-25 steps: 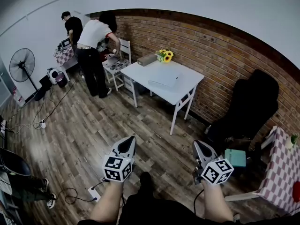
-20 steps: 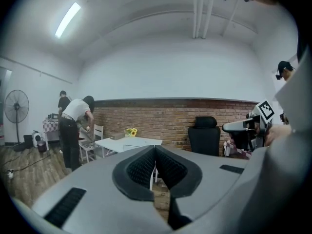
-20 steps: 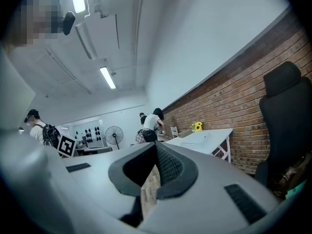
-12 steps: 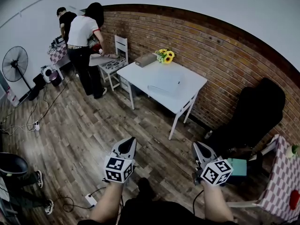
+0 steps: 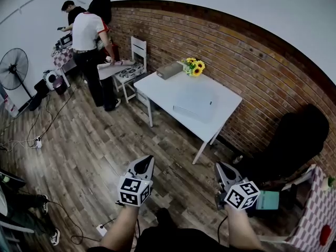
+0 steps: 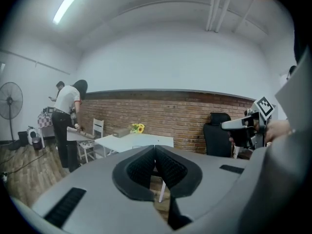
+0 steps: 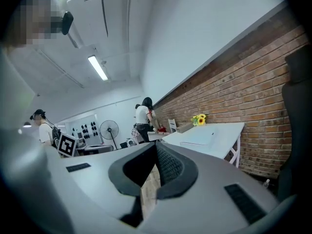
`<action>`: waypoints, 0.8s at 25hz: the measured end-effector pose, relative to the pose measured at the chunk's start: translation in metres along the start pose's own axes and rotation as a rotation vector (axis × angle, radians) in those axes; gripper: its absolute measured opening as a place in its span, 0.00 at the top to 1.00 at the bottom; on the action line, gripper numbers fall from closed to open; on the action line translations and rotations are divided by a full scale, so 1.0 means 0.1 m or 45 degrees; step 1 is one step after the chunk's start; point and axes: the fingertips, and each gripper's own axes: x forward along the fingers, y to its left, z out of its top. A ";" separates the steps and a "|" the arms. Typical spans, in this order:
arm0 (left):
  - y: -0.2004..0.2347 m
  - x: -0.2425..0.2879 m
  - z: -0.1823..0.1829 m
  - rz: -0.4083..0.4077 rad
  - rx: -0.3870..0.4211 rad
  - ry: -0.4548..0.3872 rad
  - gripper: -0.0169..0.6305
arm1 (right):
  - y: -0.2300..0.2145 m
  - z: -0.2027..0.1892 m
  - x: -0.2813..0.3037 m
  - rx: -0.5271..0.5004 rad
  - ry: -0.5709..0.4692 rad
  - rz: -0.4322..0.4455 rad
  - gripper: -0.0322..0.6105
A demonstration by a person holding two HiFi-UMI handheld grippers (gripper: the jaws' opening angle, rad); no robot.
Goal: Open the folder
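Evidently nothing was done yet: the folder (image 5: 195, 108) lay shut on the tabletop (image 5: 163, 85) mid-frame, well apart from the left tongs (image 5: 147, 159) and right tongs (image 5: 219, 166), both closed, empty.

The pale folder (image 5: 195, 107) lies flat and closed on the white table (image 5: 167, 87), near its front edge.
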 end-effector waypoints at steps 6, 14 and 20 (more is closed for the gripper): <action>0.49 0.20 0.19 0.024 -0.008 -0.033 0.95 | 0.04 0.15 0.53 -0.015 -0.005 0.008 0.93; 0.90 0.30 0.40 0.033 0.007 -0.066 0.94 | 0.17 0.28 0.92 -0.028 -0.033 0.028 0.93; 1.02 0.42 0.34 0.034 -0.001 -0.042 0.94 | 0.10 0.30 1.11 -0.016 -0.037 0.038 0.93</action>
